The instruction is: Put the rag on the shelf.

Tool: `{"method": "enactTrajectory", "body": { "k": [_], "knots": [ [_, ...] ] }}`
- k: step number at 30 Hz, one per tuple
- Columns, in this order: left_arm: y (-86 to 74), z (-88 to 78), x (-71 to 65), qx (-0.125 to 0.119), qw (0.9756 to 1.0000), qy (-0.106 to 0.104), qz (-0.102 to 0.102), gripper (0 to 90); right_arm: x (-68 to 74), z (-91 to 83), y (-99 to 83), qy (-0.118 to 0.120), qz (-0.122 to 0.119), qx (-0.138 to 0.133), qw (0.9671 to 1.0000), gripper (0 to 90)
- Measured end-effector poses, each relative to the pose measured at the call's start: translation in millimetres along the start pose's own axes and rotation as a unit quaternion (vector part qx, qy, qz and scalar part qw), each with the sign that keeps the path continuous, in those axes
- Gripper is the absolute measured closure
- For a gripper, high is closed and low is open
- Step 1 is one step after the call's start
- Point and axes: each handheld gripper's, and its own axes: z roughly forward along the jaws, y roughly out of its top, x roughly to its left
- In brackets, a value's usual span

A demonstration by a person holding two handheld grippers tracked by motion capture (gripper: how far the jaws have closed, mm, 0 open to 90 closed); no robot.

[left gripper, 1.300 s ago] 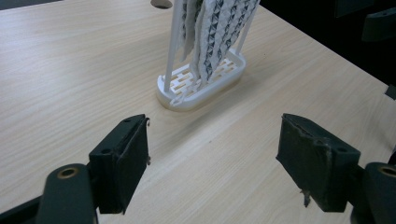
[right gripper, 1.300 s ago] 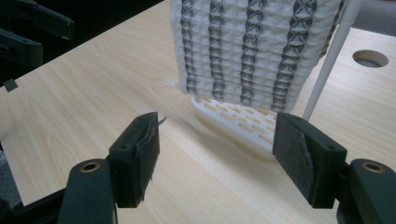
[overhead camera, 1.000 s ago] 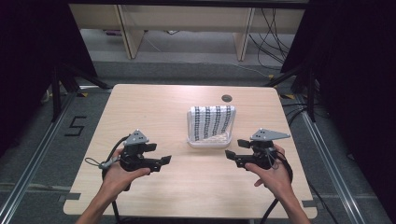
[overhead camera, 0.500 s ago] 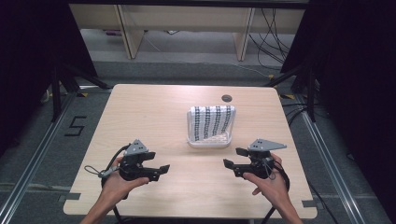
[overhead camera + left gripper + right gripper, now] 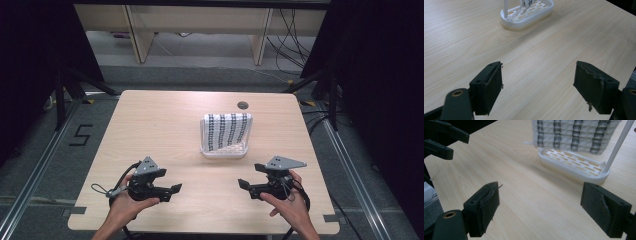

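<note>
The left tongs (image 5: pixel 176 188) sit low near the worktop's (image 5: pixel 160 125) near-left corner, jaws wide apart and empty. The patterned cloth (image 5: pixel 227 131) hangs on a white rack (image 5: pixel 224 151) mid-worktop, toward the right. The right tongs (image 5: pixel 242 184), near the near-right corner, have just been opening, empty.

worktop (image 5: pixel 160 130): pale wood grain, smooth, matt
rack (image 5: pixel 574 167): white plastic, smooth, slightly glossy, slotted base
cloth (image 5: pixel 574 135): white woven fabric, dark patterned stripes, textured
fingers (image 5: pixel 490 87): black matt plastic, worn rubbery pads
</note>
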Motion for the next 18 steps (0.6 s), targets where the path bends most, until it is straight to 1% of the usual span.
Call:
{"method": "enactTrajectory", "body": {
  "k": [1, 2, 3, 4, 5, 6, 7, 8, 9, 10, 11, 12, 13, 14, 15, 16, 17, 18],
  "knots": [
    [-1.5, -1.2, 1.0, 0.008, 0.9999, 0.005, 0.008, 21.6, 1.5, -0.3, -0.8, -0.003, 0.003, 0.001, 1.0000, 16.6],
    [-3.1, -1.4, 0.3, 0.007, 0.9999, 0.002, 0.008, 21.5, 2.7, -0.4, -1.9, -0.002, 0.009, 0.005, 0.9999, 16.7],
    [-5.2, -1.2, -0.4, 0.005, 1.0000, 0.001, 0.008, 21.5, 3.0, 0.2, -3.0, -0.001, 0.007, 0.003, 1.0000, 16.7],
    [-6.6, -0.7, -1.7, 0.001, 1.0000, 0.001, 0.002, 21.3, 3.8, -0.8, -4.0, -0.003, 0.007, 0.010, 0.9999, 16.7],
    [-8.2, -1.8, -1.1, 0.009, 0.9999, 0.002, 0.011, 21.1, 2.1, 0.4, -4.6, -0.005, -0.007, 0.002, 1.0000, 16.7],
    [-10.1, -1.1, -2.4, 0.004, 1.0000, 0.001, 0.006, 20.9, 5.1, 0.2, -5.8, -0.003, 0.010, 0.008, 0.9999, 16.6],
    [-11.8, -2.5, -2.2, 0.011, 0.9999, -0.002, 0.013, 20.7, 4.9, -0.6, -6.5, -0.009, 0.000, 0.011, 0.9999, 16.7],
    [-13.5, -2.5, -2.9, 0.009, 0.9999, -0.003, 0.014, 20.5, 3.6, -0.3, -7.3, -0.013, -0.014, 0.007, 0.9998, 16.6],
    [-15.8, -2.9, -4.3, 0.009, 0.9999, -0.001, 0.014, 20.2, 5.4, 0.0, -8.7, -0.006, -0.004, 0.010, 0.9999, 16.6],
    [-16.8, -3.9, -4.5, 0.014, 0.9997, -0.001, 0.018, 19.7, 6.5, 0.7, -10.4, 0.000, -0.001, 0.011, 0.9999, 16.6],
    [-18.8, -2.9, -6.5, 0.005, 0.9999, -0.003, 0.009, 19.3, 7.9, 1.2, -11.5, 0.002, 0.005, 0.011, 0.9999, 16.6],
    [-20.3, -4.8, -6.4, 0.014, 0.9997, 0.000, 0.021, 19.0, 6.7, 0.8, -12.4, -0.002, -0.010, 0.013, 0.9999, 16.6],
    [-21.9, -4.7, -6.8, 0.013, 0.9997, -0.005, 0.022, 18.9, 9.4, 1.1, -14.1, 0.000, 0.005, 0.016, 0.9999, 16.7],
    [-23.8, -5.3, -7.8, 0.016, 0.9996, -0.003, 0.024, 18.7, 9.0, 0.0, -15.1, -0.008, -0.004, 0.020, 0.9998, 16.7],
    [-25.7, -5.3, -9.0, 0.014, 0.9996, -0.003, 0.024, 18.4, 9.1, 0.5, -16.6, -0.004, -0.006, 0.019, 0.9998, 16.7],
    [-27.3, -5.7, -9.2, 0.018, 0.9994, -0.003, 0.030, 18.2, 9.1, 0.9, -17.9, -0.005, -0.013, 0.019, 0.9997, 16.6],
    [-29.8, -5.0, -11.6, 0.012, 0.9997, 0.001, 0.022, 18.2, 10.9, 0.8, -19.6, -0.001, -0.006, 0.022, 0.9997, 16.7],
    [-30.7, -6.2, -10.6, 0.021, 0.9992, 0.001, 0.035, 18.2, 12.1, 0.1, -21.3, -0.001, -0.001, 0.028, 0.9996, 16.7]
  ]
}}
